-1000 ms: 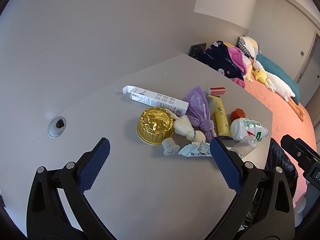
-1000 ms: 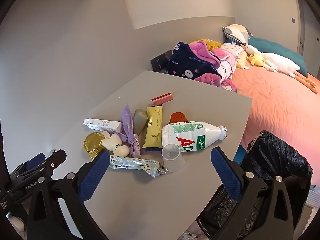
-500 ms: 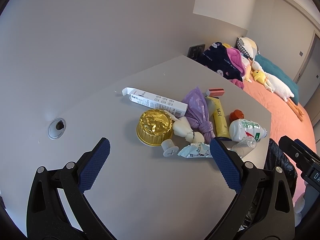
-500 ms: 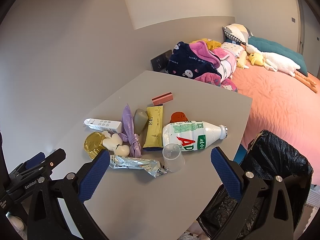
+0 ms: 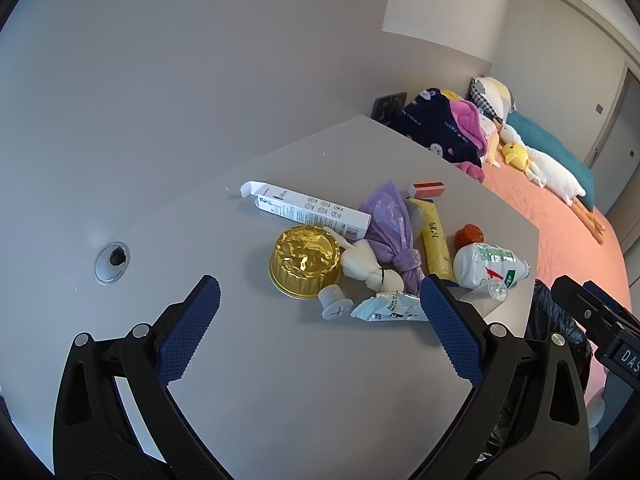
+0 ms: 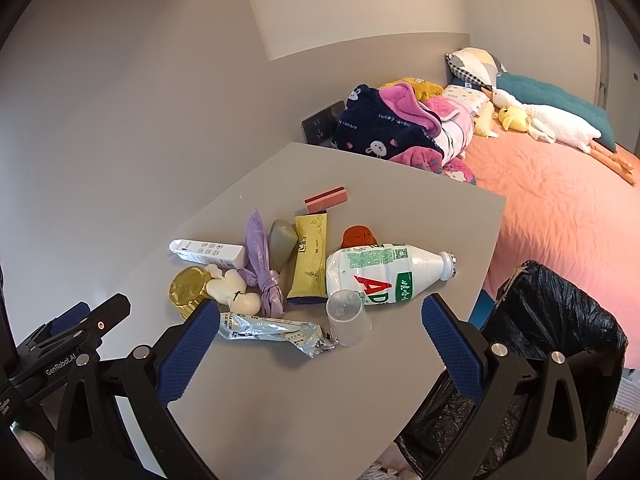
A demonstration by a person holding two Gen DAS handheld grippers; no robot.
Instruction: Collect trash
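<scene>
Both jaws wide apart, holding nothing. Best to lower right gripper (image 6: 320,332) straight over clear cup (image 6: 347,318), squeeze softly, then tip into black bag (image 6: 560,312).

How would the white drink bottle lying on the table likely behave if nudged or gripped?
The white bottle lies on its side, so a nudge would probably roll it. It looks dented and uncapped, suggesting thin, likely empty plastic that may give under the pads. Its rounded body could slip.
</scene>
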